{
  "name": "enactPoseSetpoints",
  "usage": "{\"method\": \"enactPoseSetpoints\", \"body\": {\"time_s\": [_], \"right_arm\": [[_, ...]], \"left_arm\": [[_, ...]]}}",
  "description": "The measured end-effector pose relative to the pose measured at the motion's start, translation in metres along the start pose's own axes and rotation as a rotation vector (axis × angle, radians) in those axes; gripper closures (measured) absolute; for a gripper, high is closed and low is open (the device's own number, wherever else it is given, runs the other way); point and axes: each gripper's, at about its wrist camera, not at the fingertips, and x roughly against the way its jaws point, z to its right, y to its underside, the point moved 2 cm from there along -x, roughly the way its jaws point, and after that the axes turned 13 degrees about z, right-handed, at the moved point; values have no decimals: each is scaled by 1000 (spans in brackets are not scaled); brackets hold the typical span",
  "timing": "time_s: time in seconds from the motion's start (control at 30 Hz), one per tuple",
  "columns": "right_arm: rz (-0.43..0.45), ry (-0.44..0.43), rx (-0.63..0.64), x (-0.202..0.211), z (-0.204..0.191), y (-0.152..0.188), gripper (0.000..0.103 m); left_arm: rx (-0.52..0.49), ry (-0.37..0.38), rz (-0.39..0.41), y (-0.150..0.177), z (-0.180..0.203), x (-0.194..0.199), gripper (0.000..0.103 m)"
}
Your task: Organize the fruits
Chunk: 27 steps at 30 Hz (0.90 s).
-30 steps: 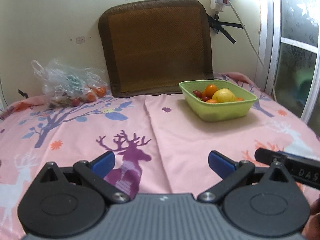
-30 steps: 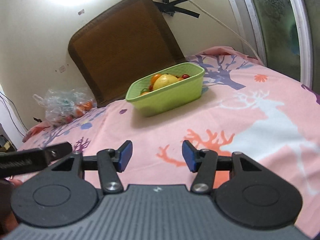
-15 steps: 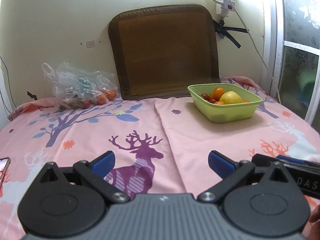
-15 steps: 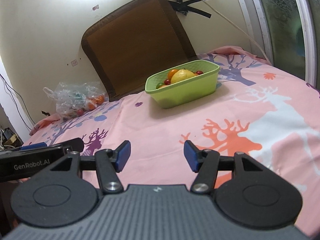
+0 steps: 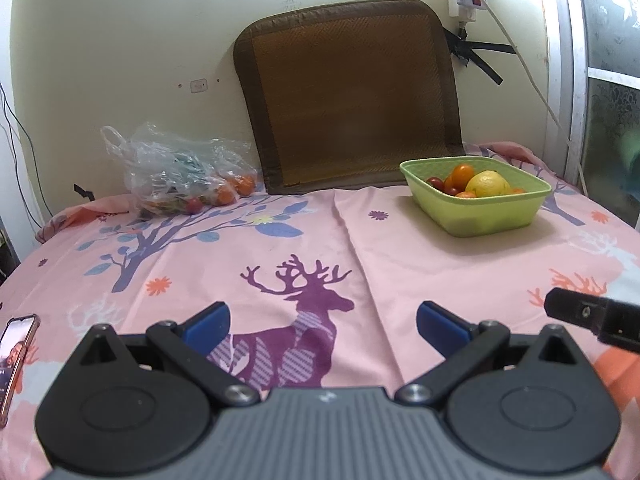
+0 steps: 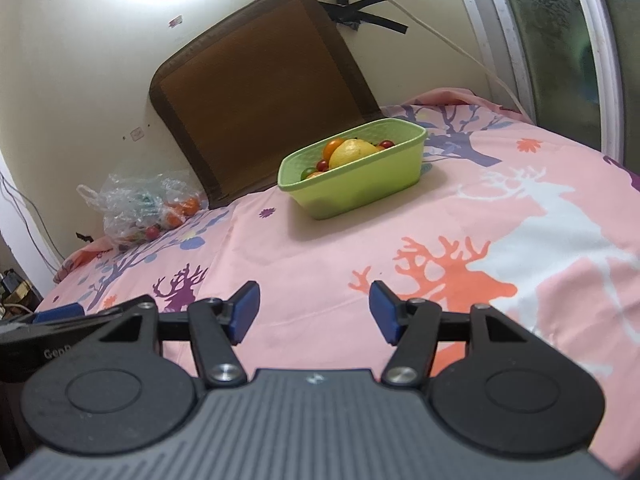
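Pink printed bedsheet with the green basket as reference object. The basket stands on the sheet just in front of the brown woven mat that leans against the wall, toward the mat's window-side corner. Inside the basket lie a yellow lemon, an orange fruit behind and beside it, and small red cherry tomatoes at the wall-side end. Well apart from the basket, on the mat's other side, a clear plastic bag holds further orange and red fruits. The left gripper hovers over the sheet's purple deer print, well short of the basket, its blue pads spread wide with nothing between them. The right gripper hovers over the sheet likewise short of the basket, its jaws opening and holding nothing. A phone lies on the sheet far from the basket, at the left wrist view's left margin.
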Motion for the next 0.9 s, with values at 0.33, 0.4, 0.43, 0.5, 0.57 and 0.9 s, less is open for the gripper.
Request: {"method": "enactPoseSetpoints", "body": {"time_s": [0.33, 0.4, 0.43, 0.5, 0.57, 0.9], "right_arm": [[16, 34, -54, 2, 8, -1, 31], [18, 42, -65, 2, 9, 0, 29], [16, 43, -70, 2, 9, 0, 29], [11, 44, -77, 2, 10, 1, 29], [8, 43, -83, 1, 11, 1, 28], [17, 40, -99, 4, 11, -1, 28]], "left_arm": [[-39, -44, -5, 4, 4, -2, 0], [-53, -51, -3, 5, 5, -3, 0], [-61, -56, -1, 5, 5, -3, 0], [-73, -62, 2, 6, 6, -3, 0], [-80, -58, 3, 6, 5, -3, 0], [-102, -89, 18, 6, 1, -4, 0]]}}
